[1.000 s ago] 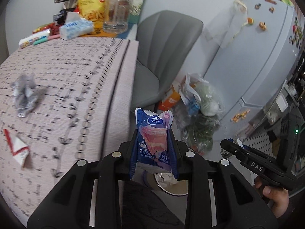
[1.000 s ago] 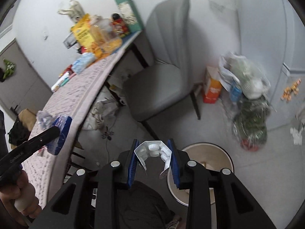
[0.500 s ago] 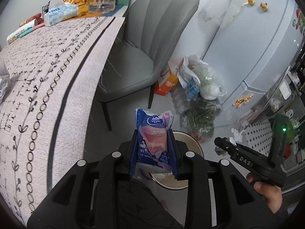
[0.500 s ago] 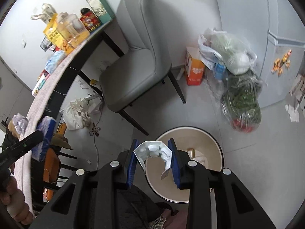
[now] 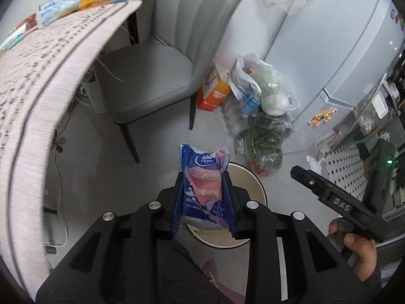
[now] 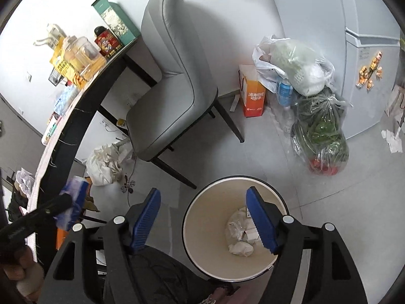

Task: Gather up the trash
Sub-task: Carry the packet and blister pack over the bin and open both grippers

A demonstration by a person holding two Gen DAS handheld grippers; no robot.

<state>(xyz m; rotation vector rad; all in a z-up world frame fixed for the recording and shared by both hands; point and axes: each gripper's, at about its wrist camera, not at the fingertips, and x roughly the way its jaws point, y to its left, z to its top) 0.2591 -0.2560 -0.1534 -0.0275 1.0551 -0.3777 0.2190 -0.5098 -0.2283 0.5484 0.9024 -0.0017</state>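
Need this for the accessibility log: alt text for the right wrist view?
The open right gripper hangs above a cream trash bin holding crumpled white wrappers. A grey chair and bagged groceries stand behind; the left gripper clamps a blue tissue pack.

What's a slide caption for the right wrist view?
Right gripper open above the trash bin, crumpled trash inside; grey chair behind.

A grey chair (image 6: 174, 93) stands by the table (image 5: 38, 76), near an orange box (image 6: 253, 96) and fridge (image 5: 329, 50).
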